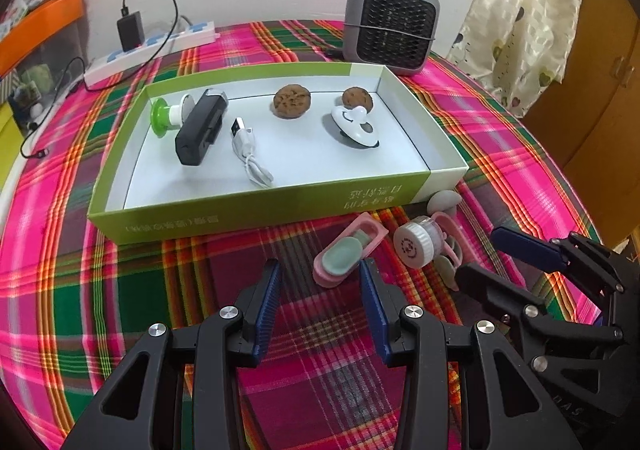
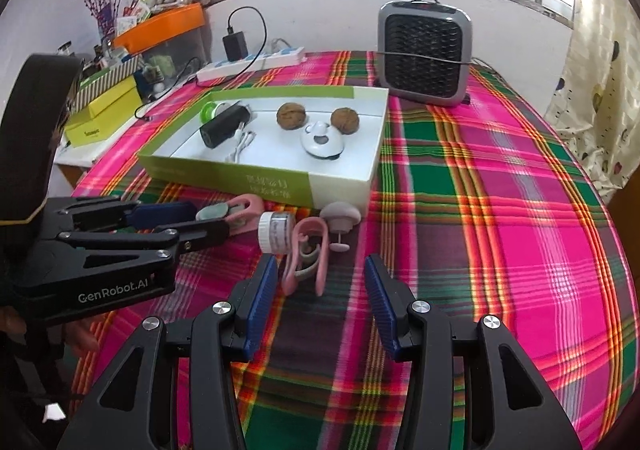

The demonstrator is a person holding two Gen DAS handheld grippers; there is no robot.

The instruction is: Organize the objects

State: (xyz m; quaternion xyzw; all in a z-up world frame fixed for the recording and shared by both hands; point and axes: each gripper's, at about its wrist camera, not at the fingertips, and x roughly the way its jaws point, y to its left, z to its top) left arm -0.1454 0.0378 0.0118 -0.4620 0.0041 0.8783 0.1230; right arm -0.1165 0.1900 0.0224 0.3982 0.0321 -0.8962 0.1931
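Both grippers hang low over the plaid desk [image 1: 120, 290], fingers wide and holding nothing. The left gripper [image 1: 320, 286] has its right finger beside the pink clip [image 1: 348, 250], which lies just past the tips, not between them. The right gripper [image 2: 320, 282] points at the pink loop [image 2: 308, 250], whose near end reaches in between the tips without touching them. Beside it lies the white jar [image 1: 414, 246] on its side, and a grey knob [image 2: 340, 216] sits against the box wall.

To take the clip cleanly, I'd shift the left gripper right and forward until the clip sits square between the fingers, then close across its narrow width.

Beyond, the green box [image 1: 240, 210] holds a black pack, cable and two walnuts; its near-middle floor looks free. The near wall must be cleared on the lift. Far right, the heater [image 1: 392, 26] stands well clear.
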